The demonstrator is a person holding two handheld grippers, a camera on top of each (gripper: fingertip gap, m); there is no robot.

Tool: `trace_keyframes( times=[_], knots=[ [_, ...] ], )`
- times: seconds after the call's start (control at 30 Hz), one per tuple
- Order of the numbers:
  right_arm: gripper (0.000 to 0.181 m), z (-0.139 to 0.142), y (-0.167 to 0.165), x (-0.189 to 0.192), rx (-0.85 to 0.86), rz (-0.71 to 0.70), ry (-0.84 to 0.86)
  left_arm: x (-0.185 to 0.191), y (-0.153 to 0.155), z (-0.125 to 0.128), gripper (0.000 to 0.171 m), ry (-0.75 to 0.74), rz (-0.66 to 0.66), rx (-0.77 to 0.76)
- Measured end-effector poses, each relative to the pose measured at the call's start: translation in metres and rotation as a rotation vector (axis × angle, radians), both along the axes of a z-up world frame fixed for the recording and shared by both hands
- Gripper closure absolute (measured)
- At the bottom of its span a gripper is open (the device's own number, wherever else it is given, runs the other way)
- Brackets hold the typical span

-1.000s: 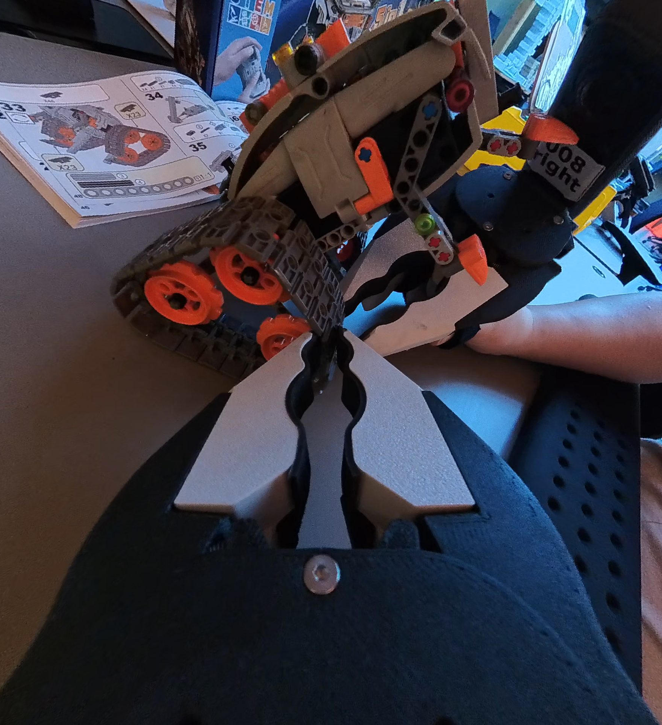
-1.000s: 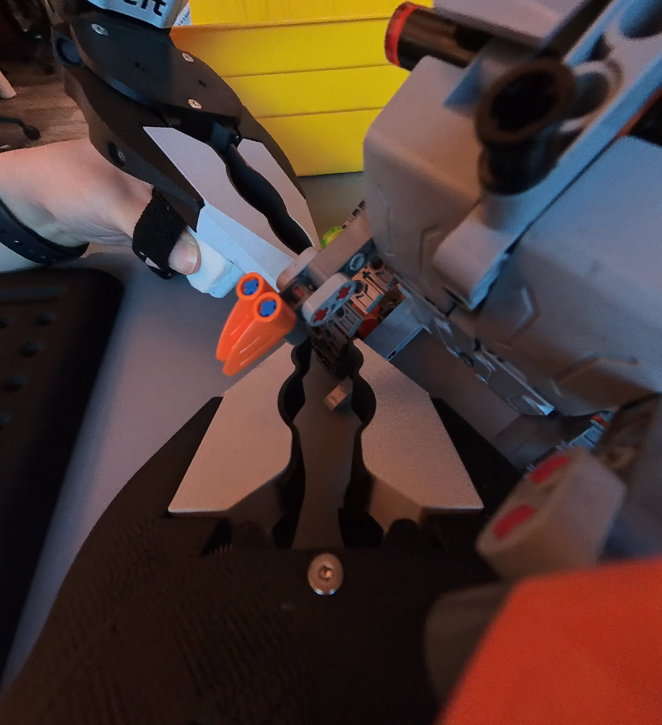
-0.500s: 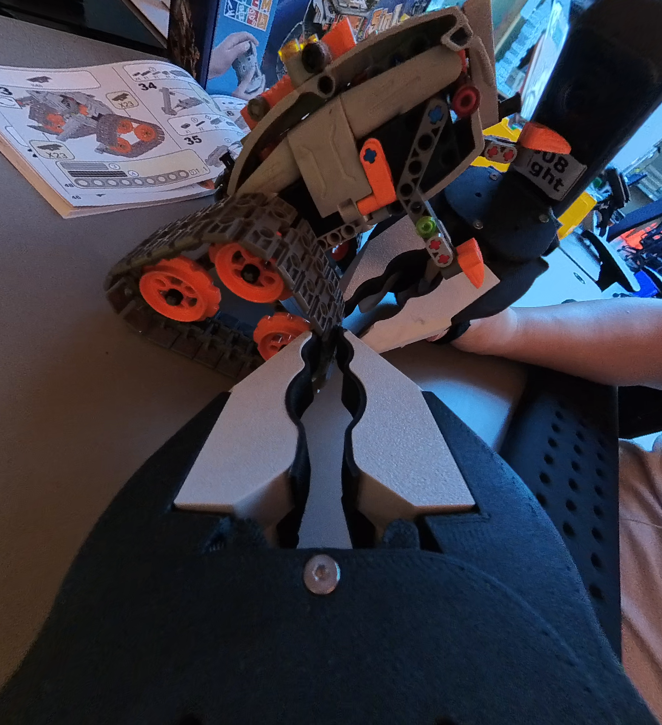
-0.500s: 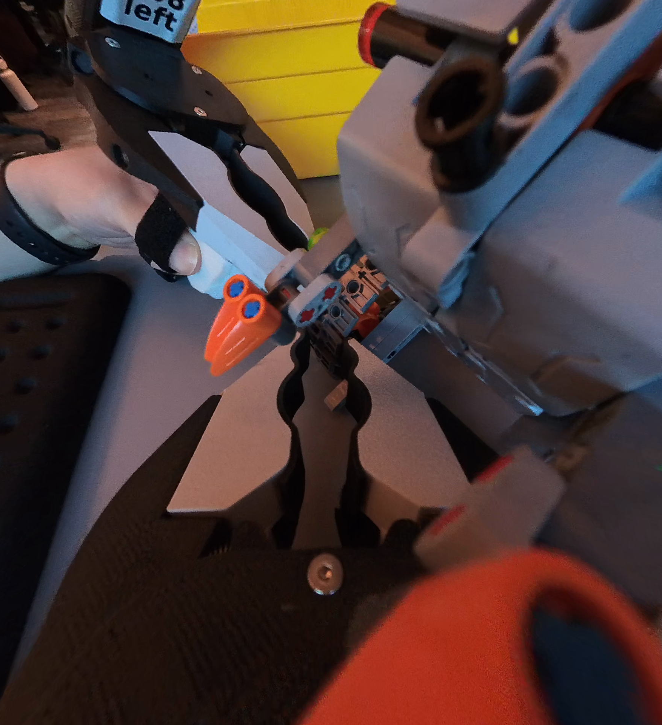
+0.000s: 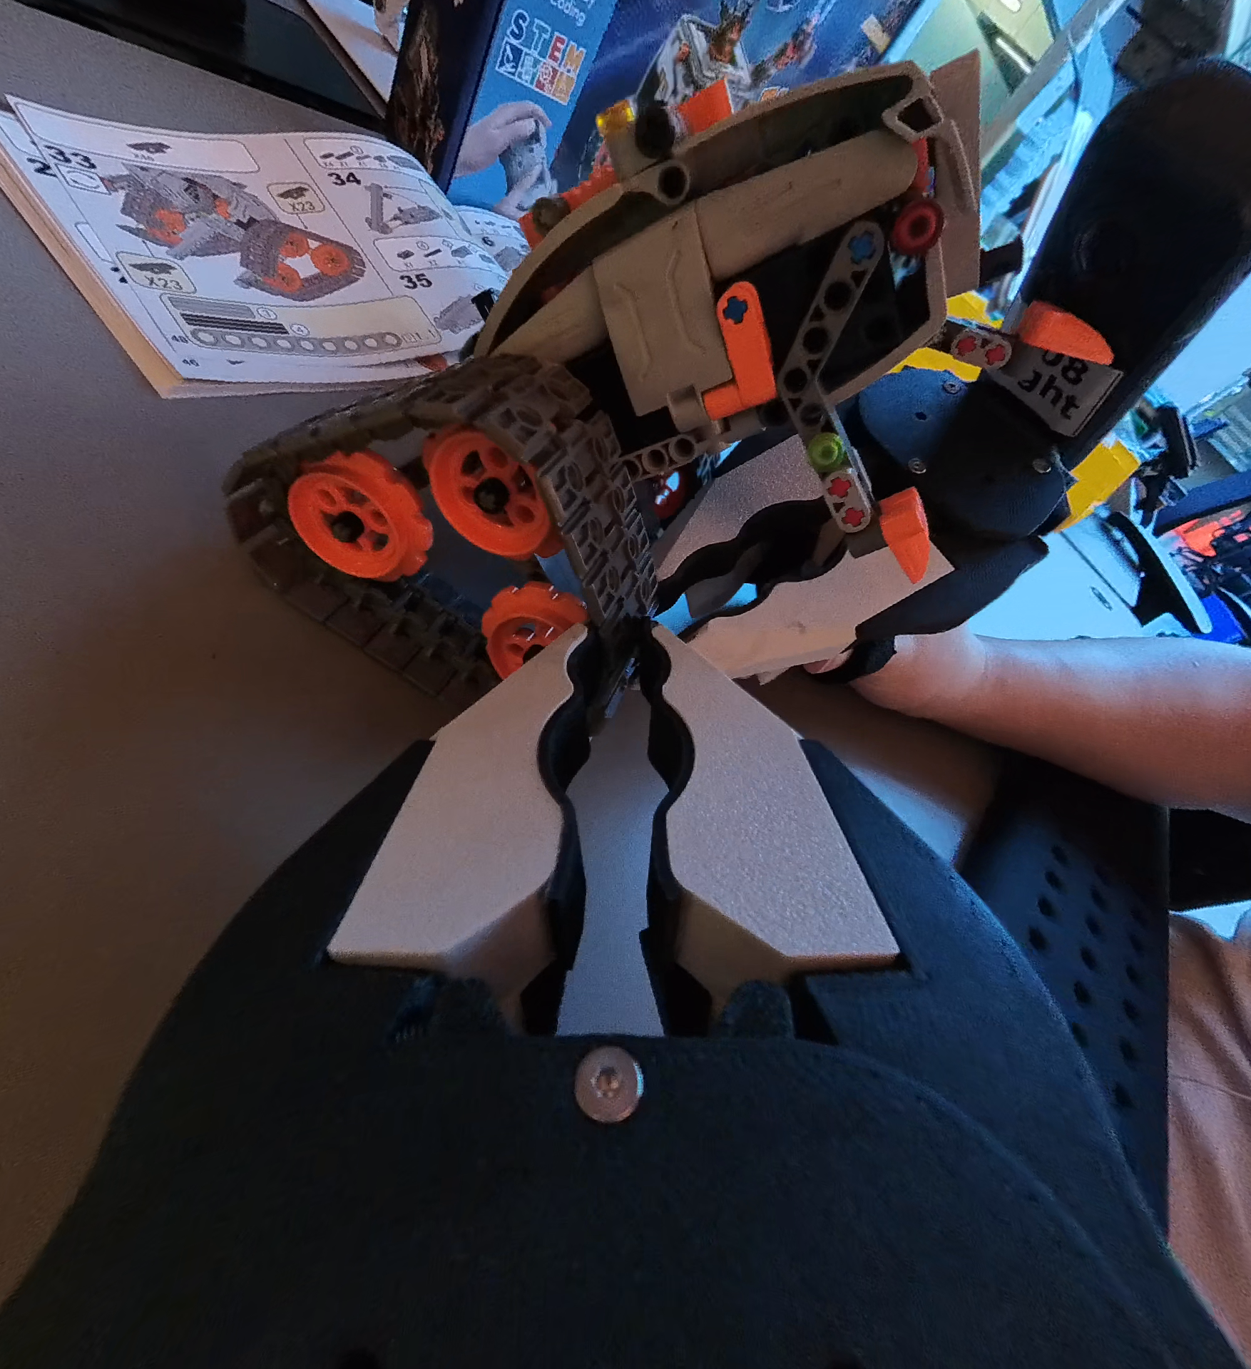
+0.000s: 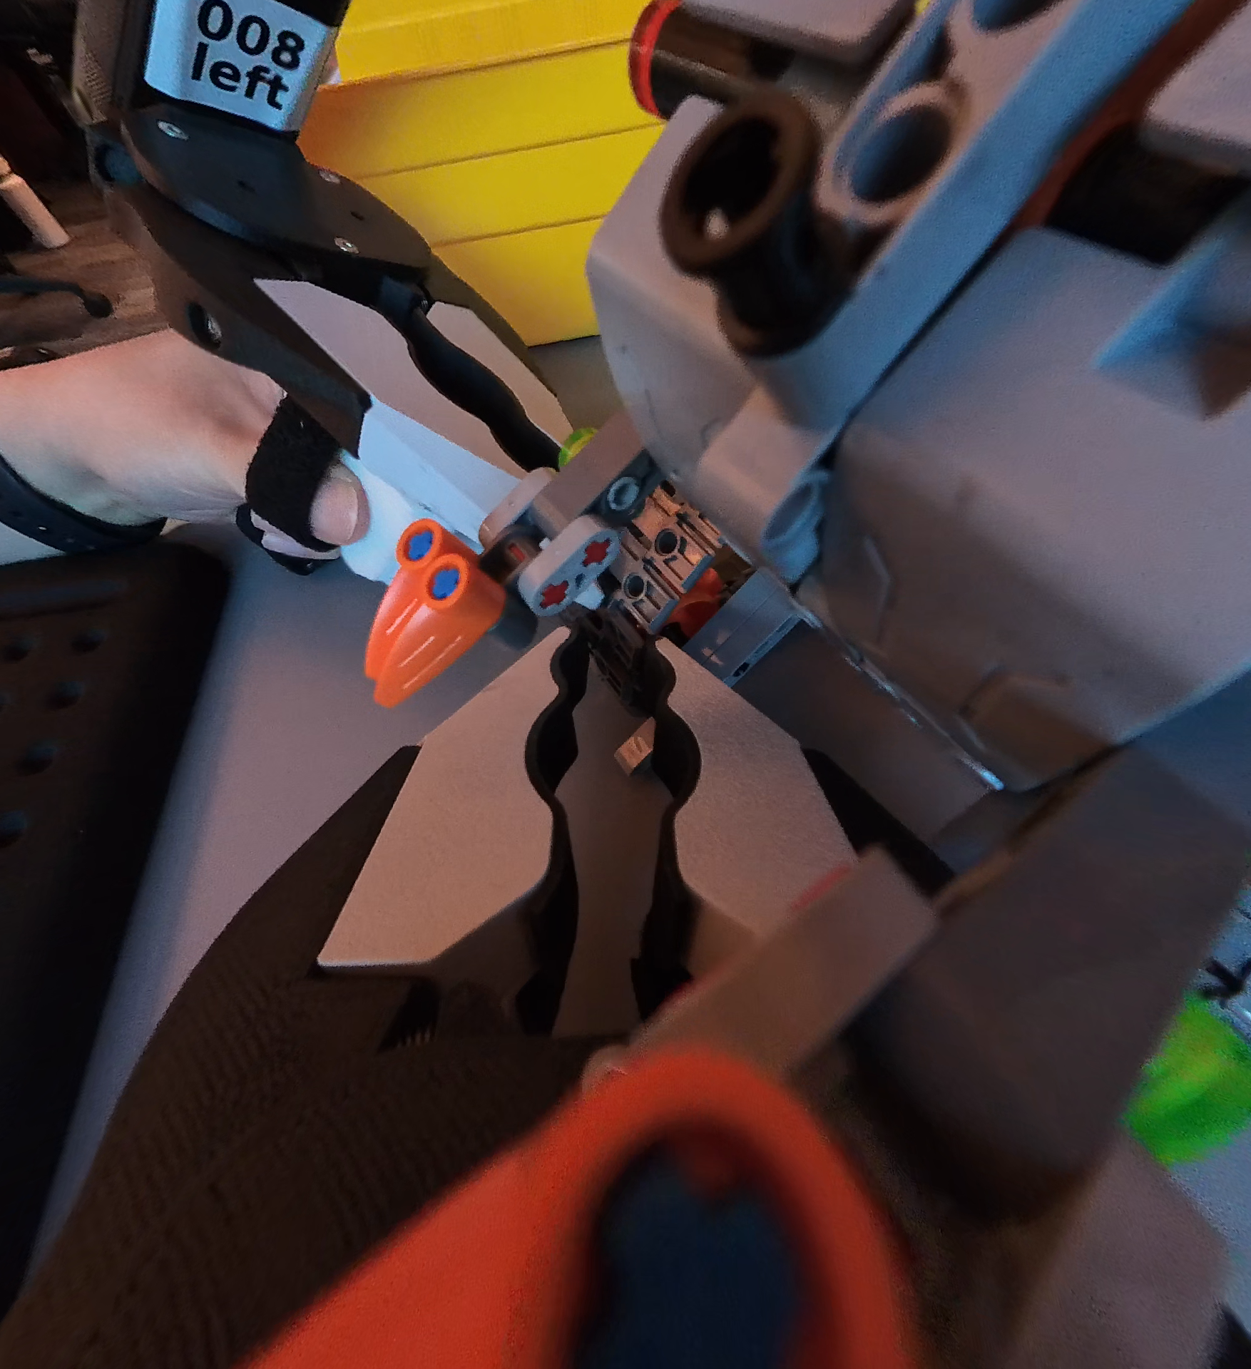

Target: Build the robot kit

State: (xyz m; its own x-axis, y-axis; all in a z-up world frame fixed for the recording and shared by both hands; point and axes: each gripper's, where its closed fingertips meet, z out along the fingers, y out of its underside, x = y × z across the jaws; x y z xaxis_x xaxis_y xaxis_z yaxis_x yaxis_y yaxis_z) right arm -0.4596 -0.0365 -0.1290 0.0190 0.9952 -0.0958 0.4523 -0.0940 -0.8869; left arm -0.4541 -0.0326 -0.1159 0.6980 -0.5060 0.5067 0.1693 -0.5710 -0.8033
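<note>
A person holds two handheld grippers on a building-brick tracked vehicle (image 5: 689, 311), grey with orange trim, which is tipped up steeply on a grey table (image 5: 74, 667): the far end of its track rests on the tabletop while the near end and the body are raised. The left gripper (image 5: 621, 650) is closed on the dark grey track (image 5: 593, 511), pinching the links at the near end of the loop, apparently to steady the model at that angle. The right gripper (image 6: 619, 667), seen from its own camera, is likewise clamped on a dark link piece low on the model, close under the grey body (image 6: 978, 518), so each tool grips the vehicle from an opposite side. This hold seems meant to keep the heavy body from tipping over. Three orange wheels (image 5: 359, 515) show inside the visible track. Two orange claw-shaped pieces (image 5: 904, 533) hang from the model in the left view. One open instruction booklet (image 5: 237, 252) lies flat on the table behind the vehicle, with one blue printed box (image 5: 533, 111) standing behind it. A yellow bin (image 6: 504, 170) sits beyond the left gripper in the right view. A small grey piece (image 6: 636, 752) shows between the right gripper's fingers (image 6: 459, 815); whether it lies loose on the table I cannot tell. One bare forearm (image 5: 1126, 718) reaches in behind each tool.
</note>
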Motion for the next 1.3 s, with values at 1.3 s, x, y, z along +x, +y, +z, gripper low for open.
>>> trace_keyframes(
  times=[1.3],
  knots=[
    [0.167,-0.0023,-0.0008,-0.0013,-0.054,0.022,-0.011,0.0005,0.0007,-0.0021,0.164,-0.029,-0.038,-0.032]
  ],
)
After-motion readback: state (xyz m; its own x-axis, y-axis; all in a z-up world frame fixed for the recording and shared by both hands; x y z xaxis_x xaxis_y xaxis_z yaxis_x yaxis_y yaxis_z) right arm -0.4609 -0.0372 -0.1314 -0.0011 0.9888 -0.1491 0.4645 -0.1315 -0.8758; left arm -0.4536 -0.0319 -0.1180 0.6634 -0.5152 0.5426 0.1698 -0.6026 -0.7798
